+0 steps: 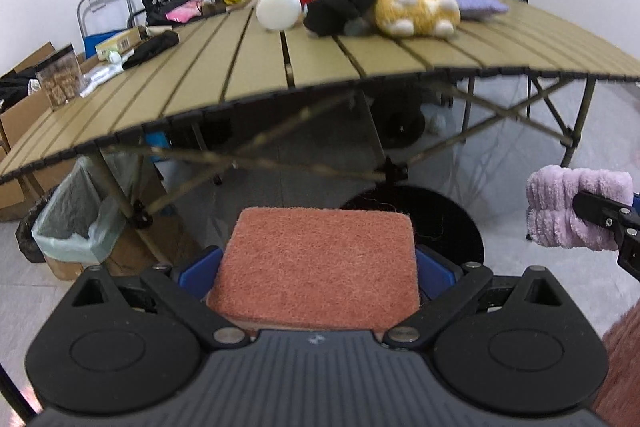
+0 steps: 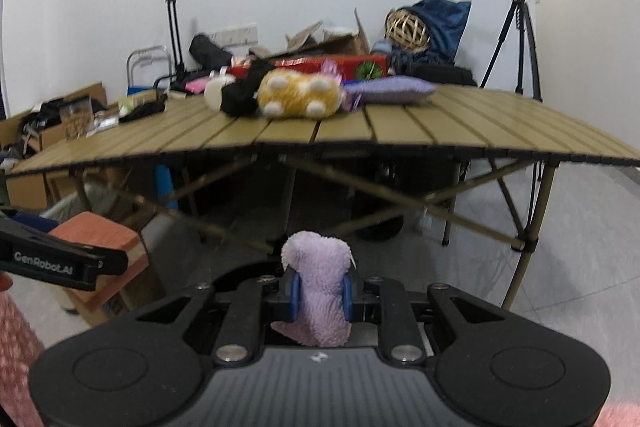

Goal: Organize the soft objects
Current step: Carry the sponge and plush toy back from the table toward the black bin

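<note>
Soft items both in hand, off table: flat orange scouring sponge (image 1: pixel 316 267) clamped in left gripper (image 1: pixel 318 273), fluffy lilac cloth (image 2: pixel 320 291) pinched in right gripper (image 2: pixel 321 293). Slatted tan folding table (image 1: pixel 248 67) far ahead; yellow plush toy (image 1: pixel 416 11) at far edge. Carry level, probably set beside plush; release only once resting.

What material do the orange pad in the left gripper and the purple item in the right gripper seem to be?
Orange pad: apparently abrasive scouring fibre, matte and fuzzy, over a paler sponge layer seen in the right wrist view. Purple item: likely chenille or microfibre cloth, with shaggy, looped pile.
</note>
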`<state>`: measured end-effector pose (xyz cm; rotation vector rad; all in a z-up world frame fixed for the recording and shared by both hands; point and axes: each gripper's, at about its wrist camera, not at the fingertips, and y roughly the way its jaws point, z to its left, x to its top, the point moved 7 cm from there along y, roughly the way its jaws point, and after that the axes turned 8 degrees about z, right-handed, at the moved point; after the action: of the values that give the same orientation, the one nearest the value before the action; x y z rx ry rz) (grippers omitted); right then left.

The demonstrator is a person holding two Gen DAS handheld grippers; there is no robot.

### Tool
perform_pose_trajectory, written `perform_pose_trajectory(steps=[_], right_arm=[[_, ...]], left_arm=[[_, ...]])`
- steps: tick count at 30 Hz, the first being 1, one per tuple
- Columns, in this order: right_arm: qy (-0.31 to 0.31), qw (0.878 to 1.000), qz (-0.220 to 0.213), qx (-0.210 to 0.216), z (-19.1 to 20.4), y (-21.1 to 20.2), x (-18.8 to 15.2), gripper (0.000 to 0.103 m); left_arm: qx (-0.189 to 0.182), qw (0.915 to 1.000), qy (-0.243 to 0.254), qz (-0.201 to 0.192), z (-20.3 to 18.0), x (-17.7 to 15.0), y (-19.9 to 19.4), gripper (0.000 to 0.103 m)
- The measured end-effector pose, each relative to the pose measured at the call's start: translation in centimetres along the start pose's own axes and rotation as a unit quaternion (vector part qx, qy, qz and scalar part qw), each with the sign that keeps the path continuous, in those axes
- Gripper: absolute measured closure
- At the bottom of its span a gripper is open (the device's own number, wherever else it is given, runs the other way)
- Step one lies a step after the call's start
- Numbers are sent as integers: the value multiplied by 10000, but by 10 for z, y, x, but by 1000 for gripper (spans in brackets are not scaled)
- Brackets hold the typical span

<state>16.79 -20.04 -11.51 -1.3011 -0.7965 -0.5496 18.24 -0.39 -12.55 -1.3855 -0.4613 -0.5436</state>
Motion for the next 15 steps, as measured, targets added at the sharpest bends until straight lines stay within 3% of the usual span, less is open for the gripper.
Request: perform_pose_trajectory(steps=[15], right_arm=[[-9, 9961, 860, -190, -11, 34, -35, 84]], left_arm=[[-106, 9961, 167, 857, -9, -36, 43, 3]])
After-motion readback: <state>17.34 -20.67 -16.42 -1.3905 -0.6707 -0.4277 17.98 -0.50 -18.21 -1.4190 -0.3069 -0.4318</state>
